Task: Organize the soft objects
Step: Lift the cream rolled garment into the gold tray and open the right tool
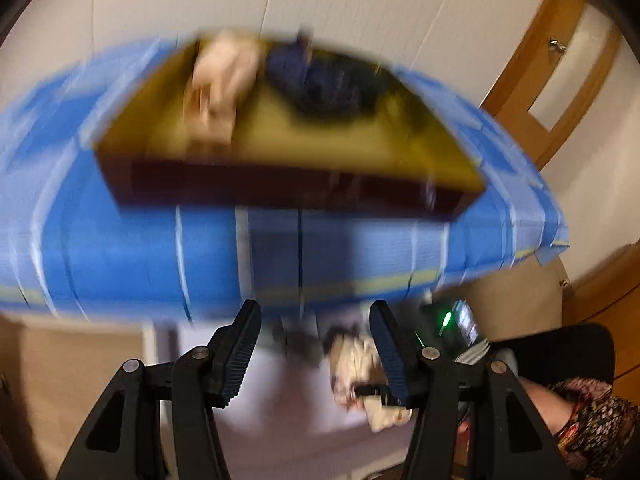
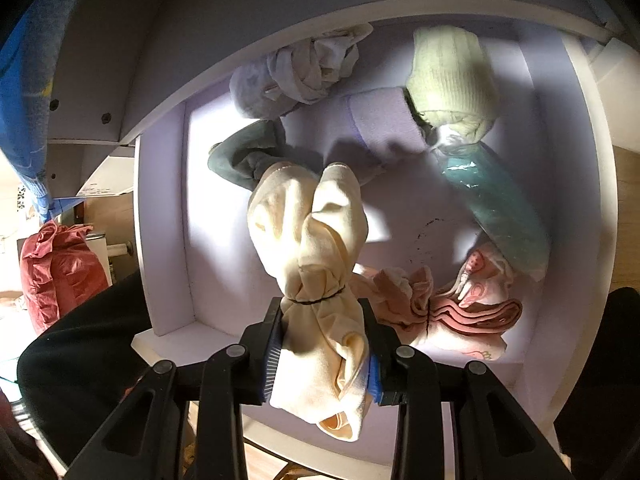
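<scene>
Socks lie scattered in white drawer (image 2: pixel 160 240), right-wrist view: teal bundle (image 2: pixel 504 216), pink pair (image 2: pixel 472 312), pale green roll (image 2: pixel 448 76), grey-white knot (image 2: pixel 296 72), dark grey sock (image 2: pixel 244 156). Cream sock bundle (image 2: pixel 316 240) hangs above drawer, tied end clamped in right gripper (image 2: pixel 320 364). Left gripper (image 1: pixel 316 348) jaws apart, holding nothing, facing blurred blue-covered bed (image 1: pixel 120 248) bearing yellow tray (image 1: pixel 280 140).

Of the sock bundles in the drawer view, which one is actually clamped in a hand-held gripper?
The cream bundle tied with a dark band; the right hand-held gripper is shut on it. The pink and pale green bundles lie loose in the drawer.
</scene>
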A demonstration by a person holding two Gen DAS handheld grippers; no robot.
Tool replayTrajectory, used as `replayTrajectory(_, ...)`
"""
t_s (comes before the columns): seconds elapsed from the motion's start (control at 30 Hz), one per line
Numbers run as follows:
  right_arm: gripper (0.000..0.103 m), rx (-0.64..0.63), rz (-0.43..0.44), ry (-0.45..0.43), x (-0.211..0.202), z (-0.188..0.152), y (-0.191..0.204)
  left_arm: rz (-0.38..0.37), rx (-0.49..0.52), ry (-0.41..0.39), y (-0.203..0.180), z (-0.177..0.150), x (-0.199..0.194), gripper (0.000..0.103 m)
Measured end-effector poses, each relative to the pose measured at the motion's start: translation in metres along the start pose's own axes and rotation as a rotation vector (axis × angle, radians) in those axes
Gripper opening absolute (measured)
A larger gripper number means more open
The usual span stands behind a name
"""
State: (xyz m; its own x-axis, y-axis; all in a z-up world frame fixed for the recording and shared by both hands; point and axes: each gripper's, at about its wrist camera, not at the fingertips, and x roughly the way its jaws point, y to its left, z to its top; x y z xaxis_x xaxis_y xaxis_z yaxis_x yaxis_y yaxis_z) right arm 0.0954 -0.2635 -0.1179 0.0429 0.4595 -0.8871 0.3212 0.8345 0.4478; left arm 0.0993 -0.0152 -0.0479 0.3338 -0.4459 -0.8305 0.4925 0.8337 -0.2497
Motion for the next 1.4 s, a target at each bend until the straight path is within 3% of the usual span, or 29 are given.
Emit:
replayTrajectory(0.3, 0.035, 0.005, 0.025, -0.001, -0.003, -0.002, 0.006, 0.013, -0.203, 0.306, 0.038, -0.061, 0.099, 0.057)
replayTrajectory(0.47, 0.035, -0.002, 0.040, -0.009, -0.011, -0.008, 0.006, 0.026, -0.305, 0.372, 0.054, -0.082, 0.119, 0.059)
replayTrajectory(0.57, 0.035, -0.008, 0.049, -0.012, -0.018, -0.015, 0.007, 0.050, -0.323, 0.382, 0.060, -0.086, 0.121, 0.069)
replayTrajectory(1.0, 0.035, -0.059, 0.128, -0.090, -0.078, -0.047, 0.017, 0.040, -0.362, 0.400, 0.068, -0.088, 0.122, 0.069)
replayTrajectory(1.4, 0.035, -0.250, 0.254, -0.217, -0.184, -0.052, 0.097, 0.025, -0.374, 0.421, 0.067, -0.089, 0.123, 0.069)
